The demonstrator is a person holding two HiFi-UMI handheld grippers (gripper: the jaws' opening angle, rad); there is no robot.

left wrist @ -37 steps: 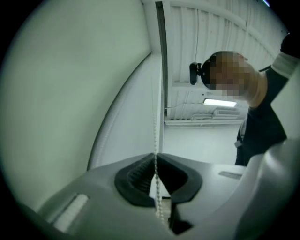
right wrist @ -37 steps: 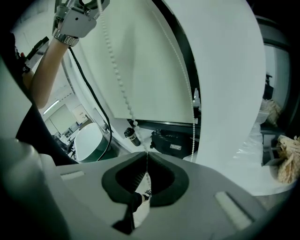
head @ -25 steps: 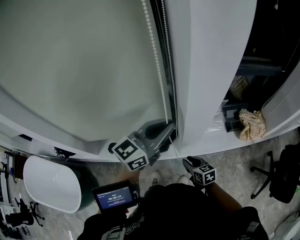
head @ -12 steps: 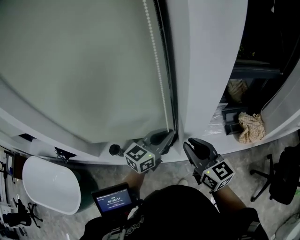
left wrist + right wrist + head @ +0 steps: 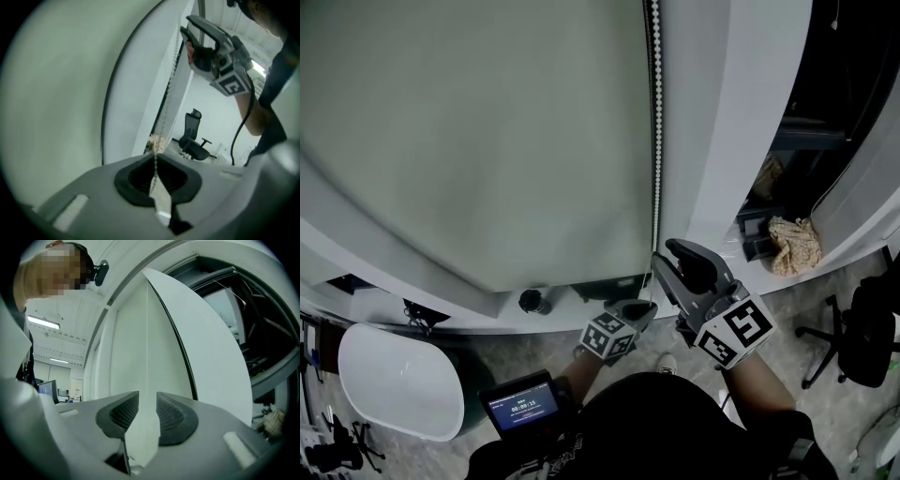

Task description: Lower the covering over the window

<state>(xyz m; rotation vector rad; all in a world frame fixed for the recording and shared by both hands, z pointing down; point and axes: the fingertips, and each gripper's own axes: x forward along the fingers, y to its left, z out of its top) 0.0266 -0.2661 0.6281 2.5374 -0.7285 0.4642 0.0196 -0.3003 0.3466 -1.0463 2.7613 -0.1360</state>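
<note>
Since the blind (image 5: 469,141) hangs over most of the window, with only a dark strip left bare under its near edge, the task is judged nearly done. The bead chain (image 5: 655,122) at the blind's right is clamped low down by the closed left gripper (image 5: 643,306). The right gripper (image 5: 673,255), just beside the chain, is being opened, with nothing between its jaws; one more pull is probably needed.

Left gripper (image 5: 639,307) sits low and close to the body, aimed up and to the right, with its jaws clamped on the bead chain (image 5: 155,158). Right gripper (image 5: 672,255) is higher and just to its right on a raised forearm (image 5: 761,375). Its jaws point up and are opening, with nothing between the pads (image 5: 125,411).
</note>
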